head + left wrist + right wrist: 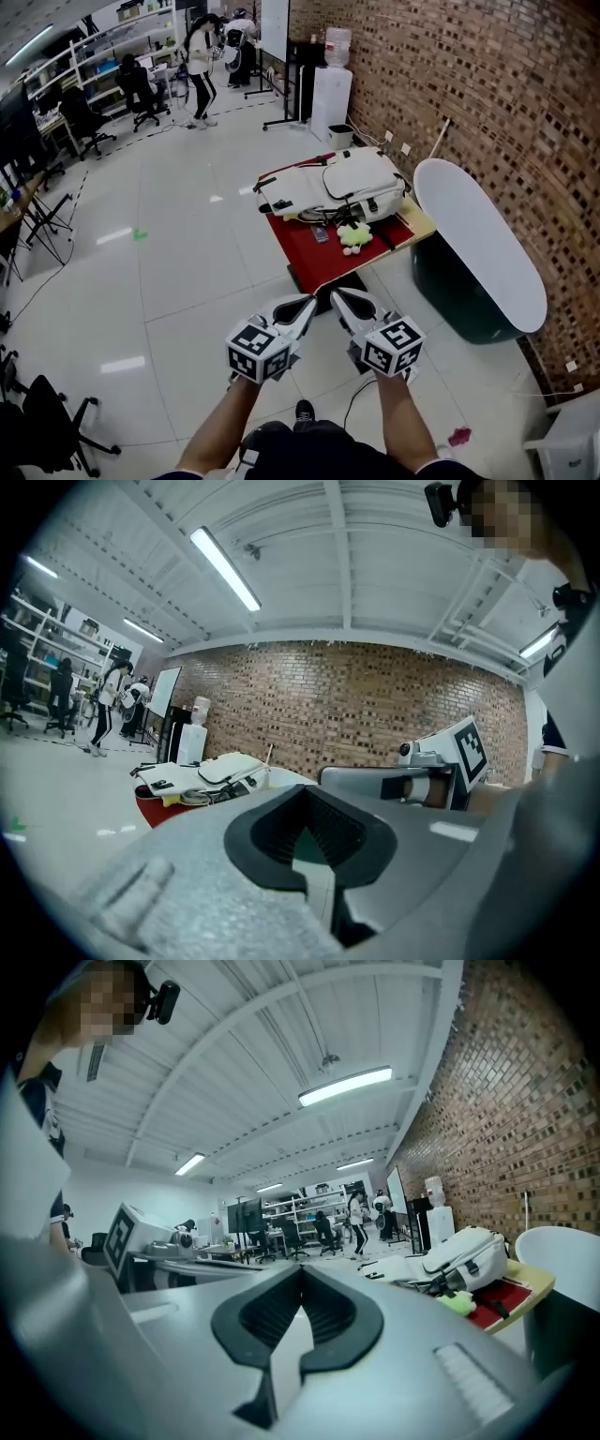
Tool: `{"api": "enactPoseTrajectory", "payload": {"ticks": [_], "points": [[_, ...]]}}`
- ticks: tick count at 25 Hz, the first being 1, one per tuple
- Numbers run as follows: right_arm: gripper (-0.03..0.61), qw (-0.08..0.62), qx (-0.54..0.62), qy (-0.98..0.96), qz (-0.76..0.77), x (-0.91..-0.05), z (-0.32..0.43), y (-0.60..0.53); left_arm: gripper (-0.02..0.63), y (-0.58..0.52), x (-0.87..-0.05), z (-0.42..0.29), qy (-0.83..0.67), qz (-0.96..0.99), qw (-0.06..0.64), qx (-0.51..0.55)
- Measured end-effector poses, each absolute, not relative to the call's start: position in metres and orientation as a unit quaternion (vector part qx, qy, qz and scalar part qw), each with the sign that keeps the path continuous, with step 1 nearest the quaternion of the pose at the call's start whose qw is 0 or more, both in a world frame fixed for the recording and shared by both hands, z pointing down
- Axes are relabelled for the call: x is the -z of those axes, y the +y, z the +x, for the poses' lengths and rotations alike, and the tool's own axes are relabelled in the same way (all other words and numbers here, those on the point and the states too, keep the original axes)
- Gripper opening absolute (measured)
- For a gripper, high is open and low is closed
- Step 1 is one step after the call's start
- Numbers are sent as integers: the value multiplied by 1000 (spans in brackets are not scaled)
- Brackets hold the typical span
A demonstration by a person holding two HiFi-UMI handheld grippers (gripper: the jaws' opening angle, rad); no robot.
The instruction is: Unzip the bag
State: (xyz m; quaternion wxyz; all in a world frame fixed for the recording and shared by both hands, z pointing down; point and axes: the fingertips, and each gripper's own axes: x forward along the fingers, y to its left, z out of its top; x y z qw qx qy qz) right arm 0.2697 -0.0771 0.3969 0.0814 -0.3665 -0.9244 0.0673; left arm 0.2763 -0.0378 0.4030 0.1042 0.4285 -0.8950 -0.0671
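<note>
My left claw (305, 303): pressed together, empty.
My right claw (339, 296): pressed together, empty.
Bag (361, 183): lying on red surface (314, 253), well apart from both.

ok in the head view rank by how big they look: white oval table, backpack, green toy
1. white oval table
2. backpack
3. green toy, clearly smallest
The table is nearer, so its lead is unsure.

Backpack (352, 183): pale woven cloth, matt, at twelve o'clock.
Table cover (314, 253): red cloth, matt, smooth.
Table edge (420, 227): pale bare wood.
Floor (169, 281): glossy pale tiles mirroring lamps, at nine o'clock.
Wall (487, 84): rough matt brick, at two o'clock.
Left gripper (302, 307), right gripper (343, 300): matt grey plastic.
Pads (330, 822): black, ribbed.
</note>
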Motion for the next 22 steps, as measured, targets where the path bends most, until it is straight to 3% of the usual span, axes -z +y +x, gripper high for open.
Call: {"api": "enactPoseTrajectory", "payload": {"ticks": [10, 22], "points": [[6, 109, -59, -931, -344, -418, 159, -65, 2, -20, -416, 161, -888, 439, 117, 74], [6, 132, -12, -975, -181, -427, 20, -57, 0, 9, -434, 29, -827, 539, 135, 84]]}}
